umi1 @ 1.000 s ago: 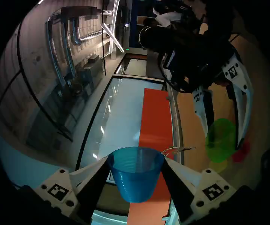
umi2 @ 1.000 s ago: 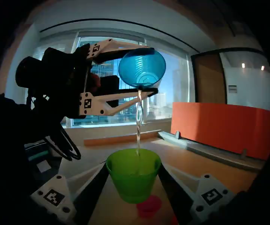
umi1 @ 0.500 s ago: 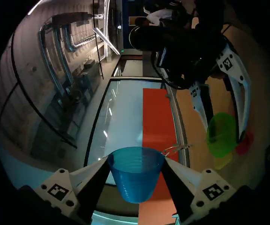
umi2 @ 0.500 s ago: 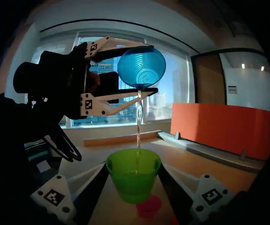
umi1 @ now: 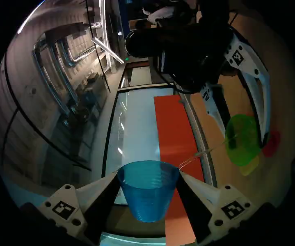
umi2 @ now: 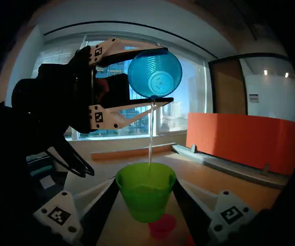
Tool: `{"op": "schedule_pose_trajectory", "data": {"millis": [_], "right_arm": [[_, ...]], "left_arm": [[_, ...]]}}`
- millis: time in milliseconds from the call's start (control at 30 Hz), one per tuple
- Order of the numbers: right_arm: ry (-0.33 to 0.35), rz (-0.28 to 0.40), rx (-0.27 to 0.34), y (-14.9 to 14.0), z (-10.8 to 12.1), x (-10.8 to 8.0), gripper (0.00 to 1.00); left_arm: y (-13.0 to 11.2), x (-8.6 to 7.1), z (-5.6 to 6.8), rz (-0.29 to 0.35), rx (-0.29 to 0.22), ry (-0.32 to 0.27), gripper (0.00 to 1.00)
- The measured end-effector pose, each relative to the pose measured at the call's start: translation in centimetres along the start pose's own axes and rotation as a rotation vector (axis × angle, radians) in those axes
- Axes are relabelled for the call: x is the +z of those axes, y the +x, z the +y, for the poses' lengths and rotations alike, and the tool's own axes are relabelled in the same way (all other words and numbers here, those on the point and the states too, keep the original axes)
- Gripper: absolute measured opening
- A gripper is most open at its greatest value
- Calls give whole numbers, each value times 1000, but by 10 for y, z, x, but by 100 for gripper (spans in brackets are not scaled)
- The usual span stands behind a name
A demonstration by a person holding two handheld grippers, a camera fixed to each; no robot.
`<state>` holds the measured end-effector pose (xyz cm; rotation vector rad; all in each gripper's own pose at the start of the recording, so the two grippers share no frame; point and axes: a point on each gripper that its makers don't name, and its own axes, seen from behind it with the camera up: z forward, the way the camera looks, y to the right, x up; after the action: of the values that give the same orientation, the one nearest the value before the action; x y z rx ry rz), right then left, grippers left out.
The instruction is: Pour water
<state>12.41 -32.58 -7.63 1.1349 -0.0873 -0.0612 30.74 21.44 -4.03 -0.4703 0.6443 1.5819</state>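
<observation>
A blue plastic cup (umi1: 148,189) sits clamped in my left gripper (umi1: 148,192), tipped far over on its side. In the right gripper view the same blue cup (umi2: 154,74) hangs high, its bottom facing me, and a thin stream of water (umi2: 150,131) falls from its rim. The stream lands in a green cup (umi2: 145,196) held upright by my right gripper (umi2: 145,201), which is partly filled. In the left gripper view the green cup (umi1: 242,140) shows at the right between the right gripper's white fingers (umi1: 262,98).
A wooden table (umi2: 213,180) lies under the cups, with an orange partition (umi2: 245,139) along its far side. A red cup (umi2: 162,226) stands on the table just below the green one; a yellow cup (umi1: 250,167) shows beside it. Large windows (umi2: 188,102) lie behind.
The blue cup has tipped further, showing more of its bottom. The water level in the green cup has risen. The green cup stays put.
</observation>
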Motion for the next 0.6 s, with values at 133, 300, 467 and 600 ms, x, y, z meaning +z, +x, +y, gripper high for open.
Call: {"op": "schedule_pose_trajectory", "data": {"millis": [133,300,467,600], "right_arm": [[0,3,1,0,0,0,91],[2,4,3,0,1,1,91],[2,4,3,-1,1,1,91],[1,4,4,-1,1,2,91]], "left_arm": [[3,-1,-1,6,42,2,88],[8,-1,5,15,64,2,88],[9,-1,8,19,52,-2,88],[9,1,6,23,32,0,88]]}}
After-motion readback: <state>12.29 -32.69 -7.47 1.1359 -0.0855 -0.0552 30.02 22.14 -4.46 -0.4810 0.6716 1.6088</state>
